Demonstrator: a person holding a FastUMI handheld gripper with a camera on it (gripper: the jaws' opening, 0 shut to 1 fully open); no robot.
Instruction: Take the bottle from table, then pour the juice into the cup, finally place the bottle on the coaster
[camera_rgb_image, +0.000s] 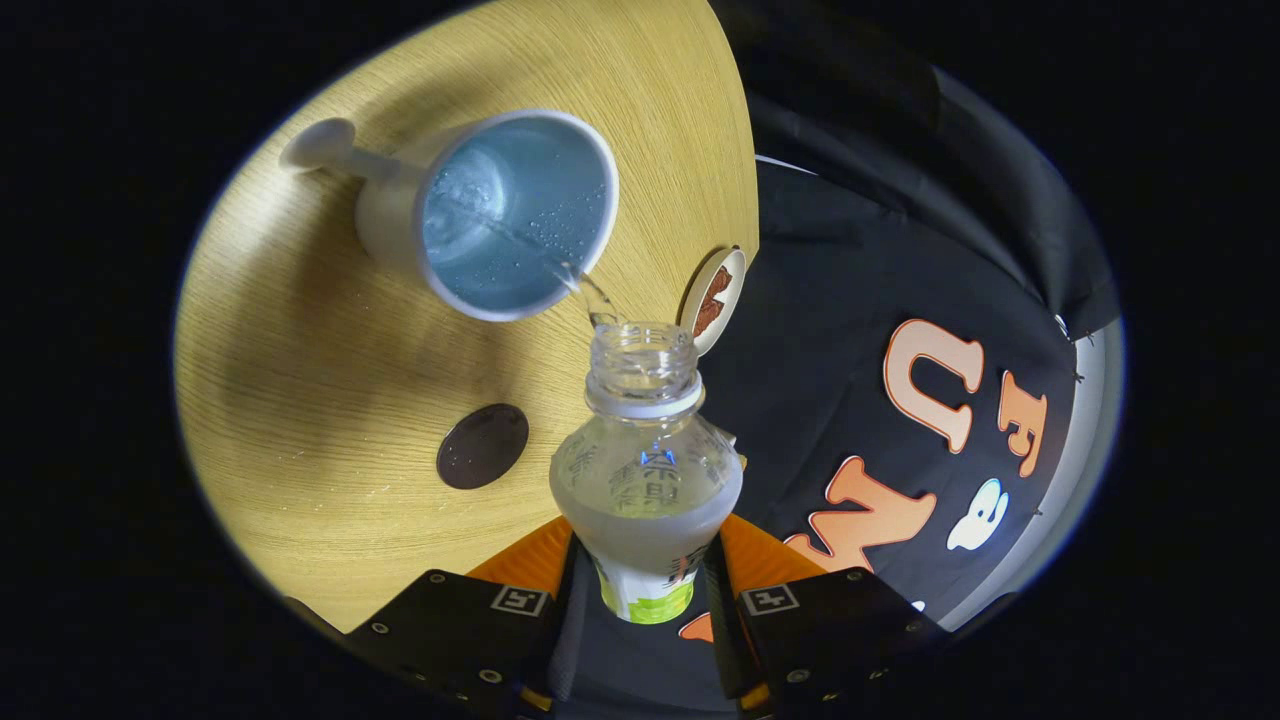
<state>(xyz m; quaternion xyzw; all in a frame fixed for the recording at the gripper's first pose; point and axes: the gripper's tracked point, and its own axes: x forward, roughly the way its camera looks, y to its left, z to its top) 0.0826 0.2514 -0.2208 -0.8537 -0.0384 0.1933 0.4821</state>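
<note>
A clear plastic bottle (645, 470) with no cap sits between the two fingers of my gripper (648, 570), which press on its body from both sides. The bottle is tipped forward, and a thin clear stream runs from its open mouth (640, 350) into a white cup (500, 215) with a long handle, just beyond it on the wooden table (300, 350). Liquid and bubbles show inside the cup. A dark round coaster (482, 446) lies on the table beside the bottle's shoulder, nearer to me than the cup.
A small round disc (713, 300) with a brown mark stands at the table's edge just behind the bottle's mouth. Beyond the table edge hangs the black booth cloth (850, 300).
</note>
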